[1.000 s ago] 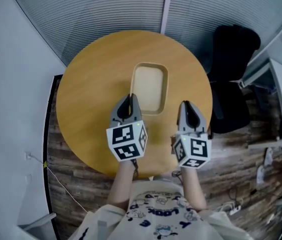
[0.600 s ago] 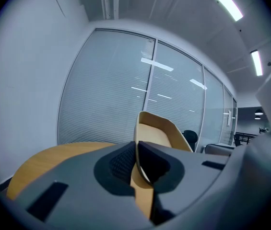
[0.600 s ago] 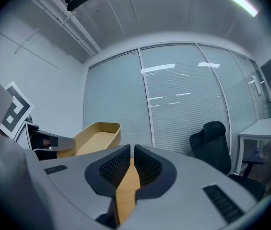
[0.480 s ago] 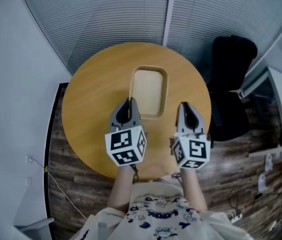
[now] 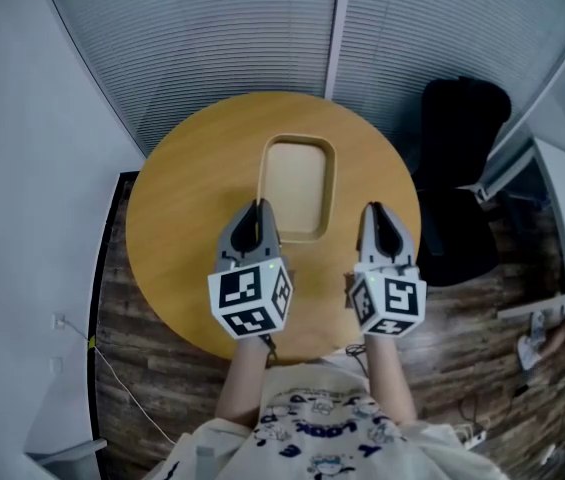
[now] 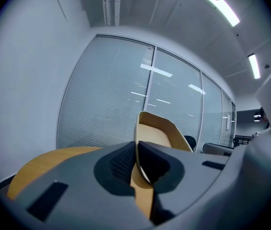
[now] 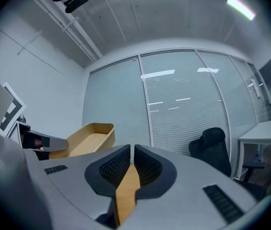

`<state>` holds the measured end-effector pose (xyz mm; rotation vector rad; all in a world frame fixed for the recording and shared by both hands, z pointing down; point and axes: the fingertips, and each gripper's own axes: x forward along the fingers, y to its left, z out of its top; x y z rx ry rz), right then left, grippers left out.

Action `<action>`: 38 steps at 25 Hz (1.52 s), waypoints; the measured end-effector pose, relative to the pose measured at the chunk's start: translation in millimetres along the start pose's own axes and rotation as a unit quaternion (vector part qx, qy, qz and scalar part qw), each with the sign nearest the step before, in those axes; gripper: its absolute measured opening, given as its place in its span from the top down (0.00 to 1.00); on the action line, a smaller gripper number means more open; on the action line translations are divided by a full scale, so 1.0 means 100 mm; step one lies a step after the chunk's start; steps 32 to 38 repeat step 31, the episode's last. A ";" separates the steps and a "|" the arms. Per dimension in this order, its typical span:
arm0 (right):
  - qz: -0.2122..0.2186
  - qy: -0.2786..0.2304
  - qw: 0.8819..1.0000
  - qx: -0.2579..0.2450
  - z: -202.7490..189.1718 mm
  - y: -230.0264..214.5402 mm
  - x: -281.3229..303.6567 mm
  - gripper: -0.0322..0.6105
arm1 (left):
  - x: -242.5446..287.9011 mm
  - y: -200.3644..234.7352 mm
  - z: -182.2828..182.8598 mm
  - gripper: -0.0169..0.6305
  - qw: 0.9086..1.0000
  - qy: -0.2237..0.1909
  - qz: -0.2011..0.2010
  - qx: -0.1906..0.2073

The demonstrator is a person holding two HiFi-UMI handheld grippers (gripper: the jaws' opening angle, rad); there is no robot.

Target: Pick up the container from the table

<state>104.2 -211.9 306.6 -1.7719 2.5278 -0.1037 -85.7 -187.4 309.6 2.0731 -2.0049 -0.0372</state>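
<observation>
Left gripper view shows the left claw [image 6: 136, 145] pinched narrow on the thin near wall of the container [image 6: 157, 133], whose rim runs up between the two pads. In the head view this claw [image 5: 253, 208] meets the container [image 5: 299, 183] at its near-left corner, and the pale, shallow tray lies lengthwise at the middle of the round wooden bench [image 5: 182, 198]. Whether it has left the surface cannot be told. To the right, the right claw [image 5: 374, 210] hangs just beside the tray's near-right corner without touching it. The right gripper view shows that claw [image 7: 132, 150] drawn to a slit with only bare bench wood behind it, and the container [image 7: 85, 138] off to its left. A black chair [image 5: 462, 168] stands beyond the bench's right edge. The risk lies in the single-corner grip: with the weight reaching away from the pads, the tray could likely pivot downward, slide out of the pinch, or drag its far end across the bench, since nothing supports the right side.
</observation>
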 end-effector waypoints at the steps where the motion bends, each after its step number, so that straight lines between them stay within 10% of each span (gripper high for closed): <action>1: 0.002 -0.001 1.000 0.001 0.00 0.00 0.00 0.91 | -0.01 0.00 0.00 0.95 1.000 -0.001 0.000 0.000; 38: 0.001 -0.001 1.000 -0.013 0.06 0.03 -0.08 0.91 | -0.11 -0.06 0.02 0.95 1.000 -0.002 -0.016 -0.007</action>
